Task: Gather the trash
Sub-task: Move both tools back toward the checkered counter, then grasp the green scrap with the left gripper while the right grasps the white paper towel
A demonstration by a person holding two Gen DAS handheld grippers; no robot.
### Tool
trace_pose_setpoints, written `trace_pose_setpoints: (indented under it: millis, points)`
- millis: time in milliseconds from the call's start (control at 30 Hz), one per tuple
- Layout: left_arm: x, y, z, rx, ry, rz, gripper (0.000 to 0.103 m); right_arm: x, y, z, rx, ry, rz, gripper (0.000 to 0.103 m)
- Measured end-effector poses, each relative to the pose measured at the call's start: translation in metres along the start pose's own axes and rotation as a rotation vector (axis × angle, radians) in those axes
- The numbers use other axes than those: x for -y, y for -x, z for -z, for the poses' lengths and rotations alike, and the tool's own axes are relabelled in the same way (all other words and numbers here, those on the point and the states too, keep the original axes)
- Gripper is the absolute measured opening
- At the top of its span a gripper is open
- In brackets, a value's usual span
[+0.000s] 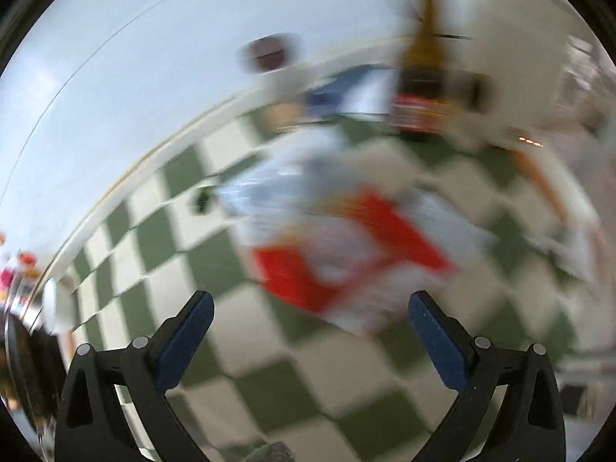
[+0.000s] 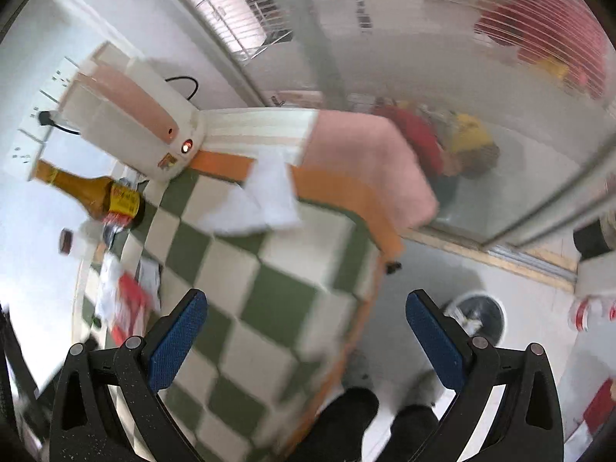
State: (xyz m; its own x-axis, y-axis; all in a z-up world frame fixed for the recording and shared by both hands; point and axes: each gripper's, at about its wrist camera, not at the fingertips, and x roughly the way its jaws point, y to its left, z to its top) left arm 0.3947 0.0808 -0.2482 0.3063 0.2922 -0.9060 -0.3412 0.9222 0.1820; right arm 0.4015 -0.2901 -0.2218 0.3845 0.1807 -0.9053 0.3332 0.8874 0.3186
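Note:
In the blurred left wrist view a red and white wrapper (image 1: 346, 254) lies on the green-and-white checkered tablecloth (image 1: 161, 231), with clear plastic trash (image 1: 269, 184) just behind it. My left gripper (image 1: 310, 308) is open and empty, a little short of the wrapper. In the right wrist view the same wrapper (image 2: 127, 304) lies at the table's left, and a white tissue (image 2: 258, 200) lies near the far edge. My right gripper (image 2: 306, 306) is open and empty above the table's edge. A round bin (image 2: 479, 317) with trash in it stands on the floor to the right.
A brown sauce bottle (image 2: 92, 192) and a white appliance (image 2: 134, 115) stand at the far left of the table; the bottle also shows in the left wrist view (image 1: 423, 88). A pink cloth (image 2: 369, 161) hangs over the far edge. A small dark jar (image 1: 269, 54) stands behind.

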Motion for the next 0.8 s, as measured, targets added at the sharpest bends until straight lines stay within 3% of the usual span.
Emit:
trace_pose_setpoints:
  millis: [133, 267, 300, 367, 433, 467, 633, 733, 800]
  points:
    - [-0.053, -0.051, -0.017, -0.05, 0.104, -0.09, 0.103, -0.038, -0.068, -0.044, -0.024, 0.001, 0.055, 0.103]
    - [-0.083, -0.08, -0.028, -0.062, 0.146, -0.153, 0.103, -0.057, -0.13, -0.061, -0.08, -0.003, 0.145, 0.102]
    - [-0.088, -0.084, -0.029, -0.059, 0.151, -0.167, 0.103, -0.061, -0.145, -0.062, -0.104, 0.001, 0.175, 0.097]
    - [-0.099, -0.094, -0.033, -0.065, 0.171, -0.184, 0.103, -0.083, -0.146, -0.059, -0.034, 0.087, 0.234, 0.065]
    - [-0.113, -0.103, -0.037, -0.068, 0.206, -0.162, 0.103, -0.106, -0.149, -0.053, -0.028, 0.154, 0.222, 0.017]
    - [-0.119, -0.108, -0.039, -0.071, 0.226, -0.14, 0.103, -0.118, -0.152, -0.048, -0.044, 0.174, 0.174, 0.012]
    - [-0.154, -0.124, -0.043, -0.061, 0.293, -0.014, 0.101, -0.166, -0.147, -0.023, -0.048, 0.269, 0.041, 0.011]
    - [-0.165, -0.138, -0.047, -0.062, 0.287, 0.052, 0.089, -0.188, -0.151, -0.01, -0.065, 0.304, 0.001, 0.011]
    - [-0.167, -0.148, -0.051, -0.067, 0.267, 0.052, 0.082, -0.197, -0.159, -0.004, -0.078, 0.323, -0.004, 0.011]
